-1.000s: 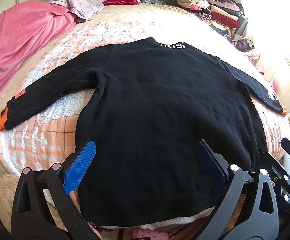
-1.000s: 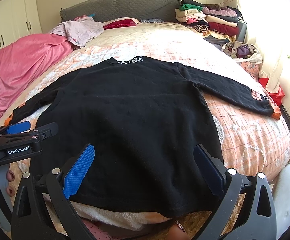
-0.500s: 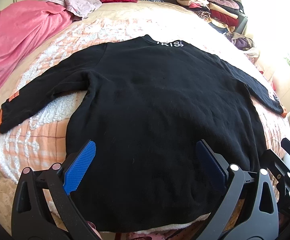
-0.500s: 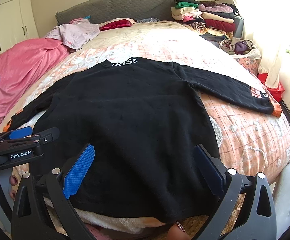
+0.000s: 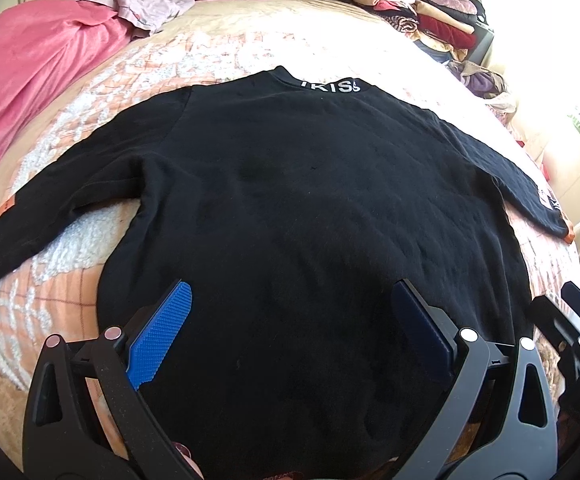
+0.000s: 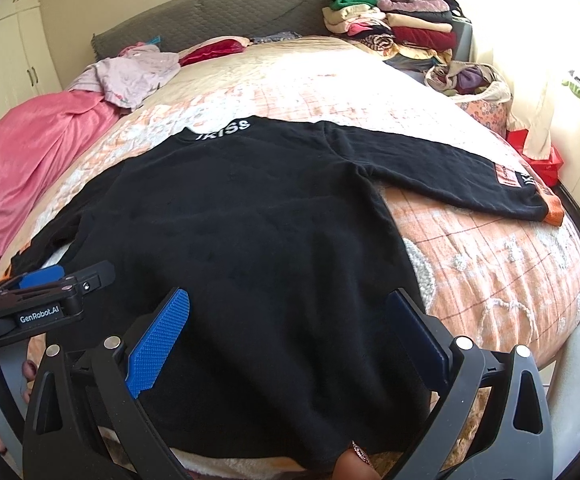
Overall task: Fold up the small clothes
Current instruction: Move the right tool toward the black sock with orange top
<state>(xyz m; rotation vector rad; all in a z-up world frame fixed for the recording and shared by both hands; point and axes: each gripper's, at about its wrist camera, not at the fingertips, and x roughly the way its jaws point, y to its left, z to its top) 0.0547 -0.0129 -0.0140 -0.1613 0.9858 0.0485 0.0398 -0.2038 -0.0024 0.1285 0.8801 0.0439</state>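
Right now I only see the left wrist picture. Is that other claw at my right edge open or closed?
Observer: Open. In the right wrist view, the right claw has its jaws wide apart above the black sweater and grips nothing.
Operator: The far sleeve end looks squashed in my picture. What is on it?
Observer: The right sleeve lies flat on the bed, with an orange patch just before its orange cuff.
Operator: And how does my own claw look from outside?
Observer: From the side, the left claw carries a label that reads GenRobot.AI.
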